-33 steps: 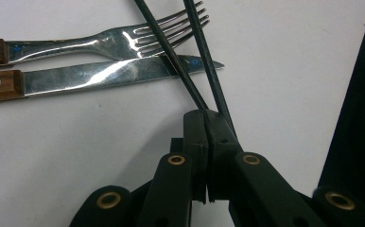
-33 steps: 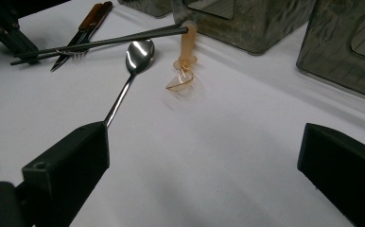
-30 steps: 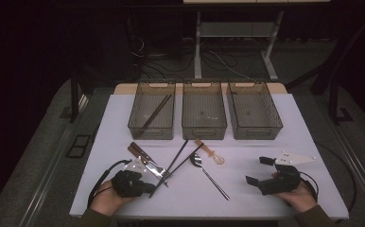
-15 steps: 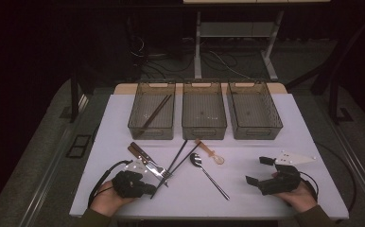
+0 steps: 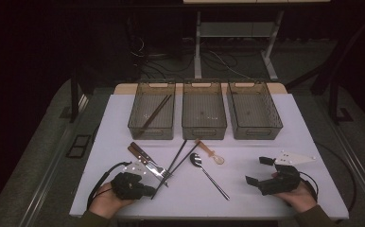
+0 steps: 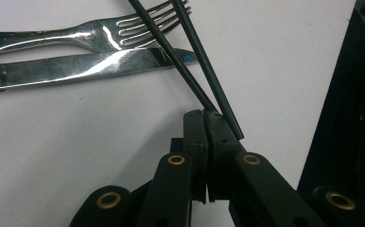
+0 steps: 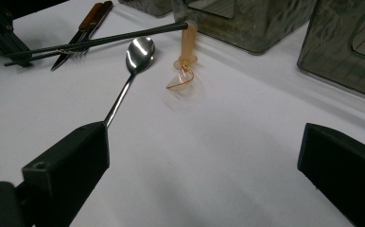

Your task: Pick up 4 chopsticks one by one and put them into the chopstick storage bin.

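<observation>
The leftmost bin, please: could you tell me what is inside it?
A pair of dark chopsticks lies diagonally in the leftmost bin. Its tinted near wall may hide anything small lying low behind it.

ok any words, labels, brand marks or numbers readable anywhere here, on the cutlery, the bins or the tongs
No readable text anywhere.
Shiny steel fork and wooden-handled steel knife: bare metal with glare, no stamp legible.
Three smoky transparent plastic bins: pale tabs at the far rims, too small to tell if printed.
Black left tongs, black right tongs: no markings, just brass rivets.
White table: unmarked.
</observation>
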Available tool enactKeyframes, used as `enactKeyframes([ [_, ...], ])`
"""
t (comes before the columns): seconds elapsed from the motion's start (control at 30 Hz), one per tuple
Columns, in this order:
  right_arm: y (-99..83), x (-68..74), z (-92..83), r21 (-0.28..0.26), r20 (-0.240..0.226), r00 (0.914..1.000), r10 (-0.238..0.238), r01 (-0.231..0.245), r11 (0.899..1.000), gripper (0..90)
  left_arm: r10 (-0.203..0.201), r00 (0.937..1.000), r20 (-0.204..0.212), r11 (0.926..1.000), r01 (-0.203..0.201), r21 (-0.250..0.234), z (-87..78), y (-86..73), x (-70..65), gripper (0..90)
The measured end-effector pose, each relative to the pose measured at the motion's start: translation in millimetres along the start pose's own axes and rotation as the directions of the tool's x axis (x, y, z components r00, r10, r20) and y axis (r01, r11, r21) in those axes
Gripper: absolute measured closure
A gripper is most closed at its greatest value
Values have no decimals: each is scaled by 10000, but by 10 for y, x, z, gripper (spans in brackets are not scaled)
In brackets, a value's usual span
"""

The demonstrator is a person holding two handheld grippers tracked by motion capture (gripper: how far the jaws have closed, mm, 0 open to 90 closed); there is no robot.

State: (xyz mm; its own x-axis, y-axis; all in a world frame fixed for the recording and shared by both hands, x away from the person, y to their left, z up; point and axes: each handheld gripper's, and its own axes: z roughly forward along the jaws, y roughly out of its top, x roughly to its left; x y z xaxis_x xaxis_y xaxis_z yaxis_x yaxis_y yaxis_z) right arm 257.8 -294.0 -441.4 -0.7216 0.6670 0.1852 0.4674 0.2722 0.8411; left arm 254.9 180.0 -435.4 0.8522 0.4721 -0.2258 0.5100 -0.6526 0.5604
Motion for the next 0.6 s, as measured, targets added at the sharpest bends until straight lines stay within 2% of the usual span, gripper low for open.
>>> enactKeyframes([
  [0.2,1,0,0,-2,8,10000,11,-11,10000,23,128,9999,42,9999,-129,105,6,12,-14,886],
  [0.6,0,1,-3,10,6,10000,19,-19,10000,23,125,9998,126,9999,-127,100,15,18,-28,876],
])
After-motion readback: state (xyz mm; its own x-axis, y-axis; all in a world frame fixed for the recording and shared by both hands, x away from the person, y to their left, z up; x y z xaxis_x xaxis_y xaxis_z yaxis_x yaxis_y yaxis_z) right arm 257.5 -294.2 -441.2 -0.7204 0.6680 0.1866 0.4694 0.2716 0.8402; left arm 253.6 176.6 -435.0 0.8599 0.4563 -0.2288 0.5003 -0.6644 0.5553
